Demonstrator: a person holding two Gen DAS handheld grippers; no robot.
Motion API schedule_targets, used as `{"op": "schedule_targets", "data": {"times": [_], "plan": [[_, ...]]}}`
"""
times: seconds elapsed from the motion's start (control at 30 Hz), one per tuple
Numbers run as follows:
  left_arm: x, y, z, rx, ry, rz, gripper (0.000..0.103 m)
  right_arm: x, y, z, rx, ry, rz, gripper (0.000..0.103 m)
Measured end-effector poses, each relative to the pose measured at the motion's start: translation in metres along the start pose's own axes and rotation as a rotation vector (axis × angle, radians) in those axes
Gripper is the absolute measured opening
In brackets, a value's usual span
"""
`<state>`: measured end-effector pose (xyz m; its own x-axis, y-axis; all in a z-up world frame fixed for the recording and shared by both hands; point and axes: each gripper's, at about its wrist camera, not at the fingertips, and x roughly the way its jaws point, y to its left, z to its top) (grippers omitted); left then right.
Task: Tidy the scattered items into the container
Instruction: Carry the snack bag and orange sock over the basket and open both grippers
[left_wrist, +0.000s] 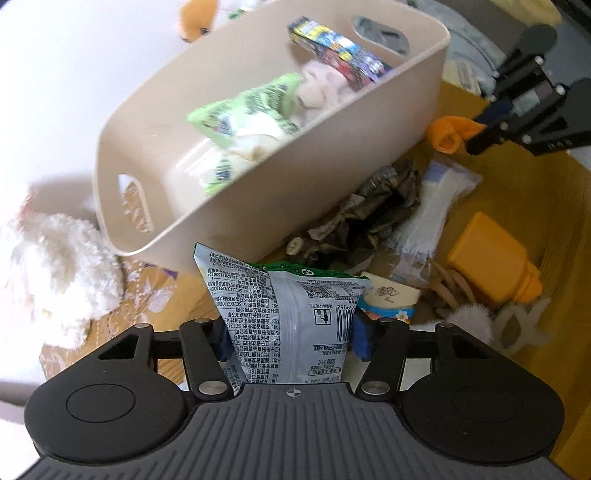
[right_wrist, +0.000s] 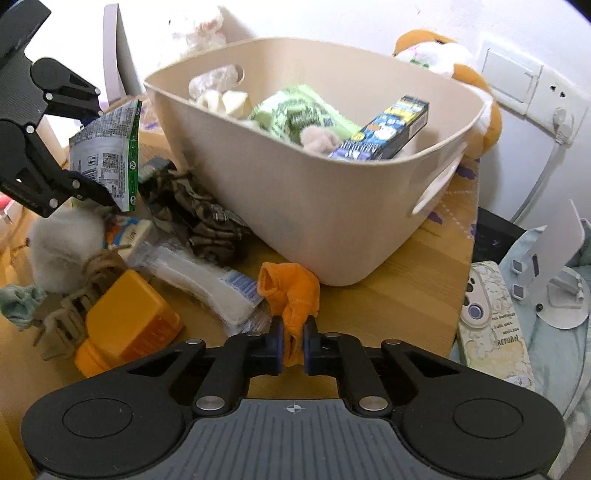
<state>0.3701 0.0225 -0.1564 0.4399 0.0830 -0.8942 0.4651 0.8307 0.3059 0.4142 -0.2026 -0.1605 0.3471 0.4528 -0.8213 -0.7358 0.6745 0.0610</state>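
Note:
A beige tub (left_wrist: 303, 184) (right_wrist: 332, 206) stands on the wooden table and holds a green snack bag (left_wrist: 243, 110) (right_wrist: 295, 114), a dark printed box (left_wrist: 340, 48) (right_wrist: 384, 129) and a pale plush (left_wrist: 321, 88). My left gripper (left_wrist: 290, 336) is shut on a grey snack bag (left_wrist: 280, 314), held just short of the tub's near wall; it also shows in the right wrist view (right_wrist: 107, 151). My right gripper (right_wrist: 293, 343) is shut on an orange cloth (right_wrist: 291, 295), in front of the tub; the left wrist view shows it (left_wrist: 452, 134) at the tub's right.
Beside the tub lie a camouflage cloth (right_wrist: 199, 214) (left_wrist: 373, 218), a clear packet (right_wrist: 207, 280), an orange bottle (right_wrist: 125, 325) (left_wrist: 491, 254), a hair claw (right_wrist: 70, 314) and a grey fluffy ball (right_wrist: 62, 243). A white plush (left_wrist: 55, 266) sits left. A phone (right_wrist: 495, 317) lies at the table's right edge.

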Motion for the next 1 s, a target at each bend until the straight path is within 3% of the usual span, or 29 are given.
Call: {"op": "schedule_targets", "data": {"times": [0.27, 0.57, 0.8, 1.0], "plan": [[-0.031, 0.008, -0.007, -0.102, -0.050, 0.021, 0.058, -0.040, -0.003, 0.005, 0.023, -0.092, -0.011, 0.010], [-0.058, 0.026, 0.002, -0.143, -0.126, 0.045, 0.058, -0.086, -0.002, 0.021, 0.004, -0.191, -0.021, 0.010], [-0.077, 0.047, 0.027, -0.194, -0.220, 0.070, 0.058, -0.112, -0.009, 0.047, -0.011, -0.297, -0.064, 0.010], [-0.083, 0.070, 0.059, -0.328, -0.304, 0.075, 0.058, -0.105, -0.016, 0.078, -0.013, -0.338, -0.107, 0.010]]}}
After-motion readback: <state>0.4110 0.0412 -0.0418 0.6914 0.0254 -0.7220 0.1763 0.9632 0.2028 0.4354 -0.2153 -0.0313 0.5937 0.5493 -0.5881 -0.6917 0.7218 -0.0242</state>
